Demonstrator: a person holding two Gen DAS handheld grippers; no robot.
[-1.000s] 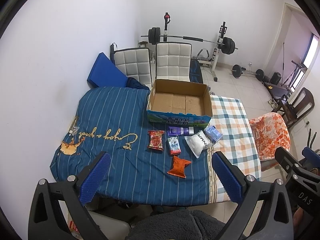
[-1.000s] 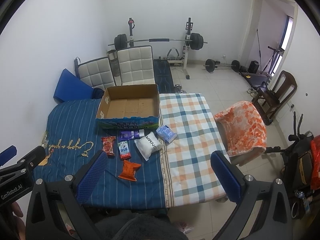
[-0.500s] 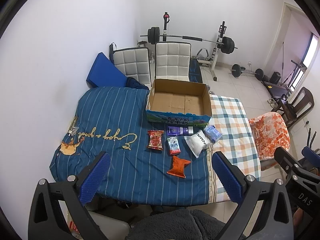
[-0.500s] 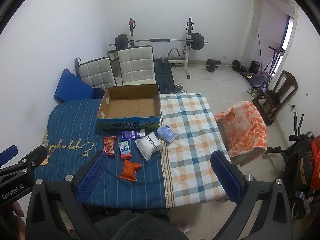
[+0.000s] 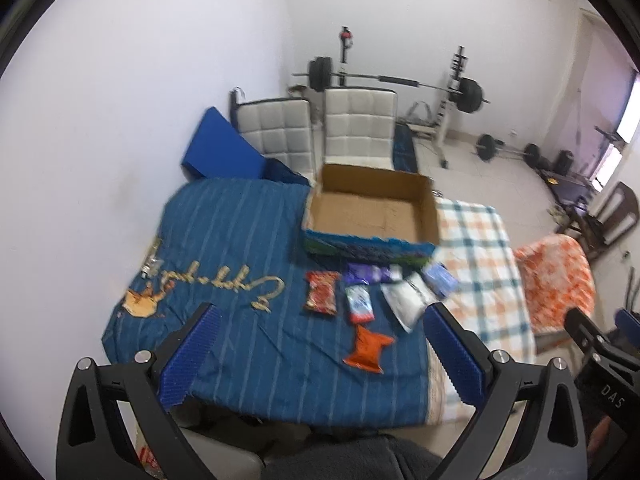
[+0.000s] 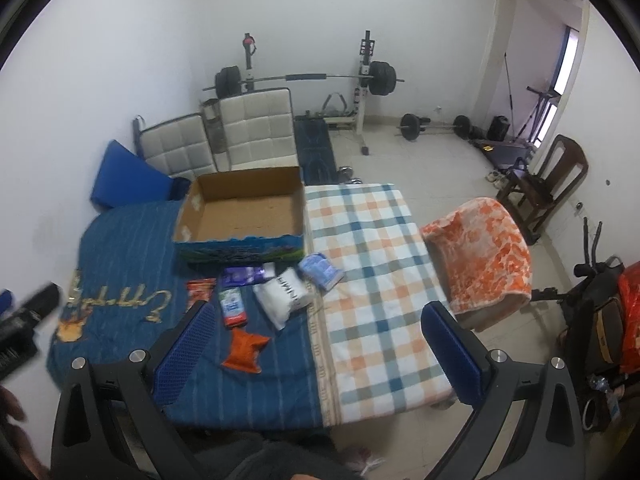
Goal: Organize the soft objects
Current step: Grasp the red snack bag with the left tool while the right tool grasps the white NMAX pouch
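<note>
Several soft packets lie on the covered table in front of an open, empty cardboard box (image 5: pixel 372 210) (image 6: pixel 244 210). They are an orange packet (image 5: pixel 366 349) (image 6: pixel 244 349), a red one (image 5: pixel 321 292), a red-and-blue one (image 5: pixel 359 304) (image 6: pixel 233 306), a purple one (image 5: pixel 366 273) (image 6: pixel 243 275), a white pouch (image 5: pixel 406 300) (image 6: pixel 284 298) and a light-blue pack (image 5: pixel 440 279) (image 6: pixel 320 271). My left gripper (image 5: pixel 320 354) and right gripper (image 6: pixel 316 346) are both open, empty and high above the table's near edge.
The table has a blue striped cover (image 5: pixel 224 240) on the left and a checked cloth (image 6: pixel 372 264) on the right. Two white chairs (image 5: pixel 320 136) stand behind it. An orange blanket on a chair (image 6: pixel 480 256) is at the right. Weights (image 6: pixel 304 78) are by the far wall.
Both grippers have moved forward and down a little toward the table, so the box and packets look nearer. The views are slightly blurred. Nothing on the table has moved.
</note>
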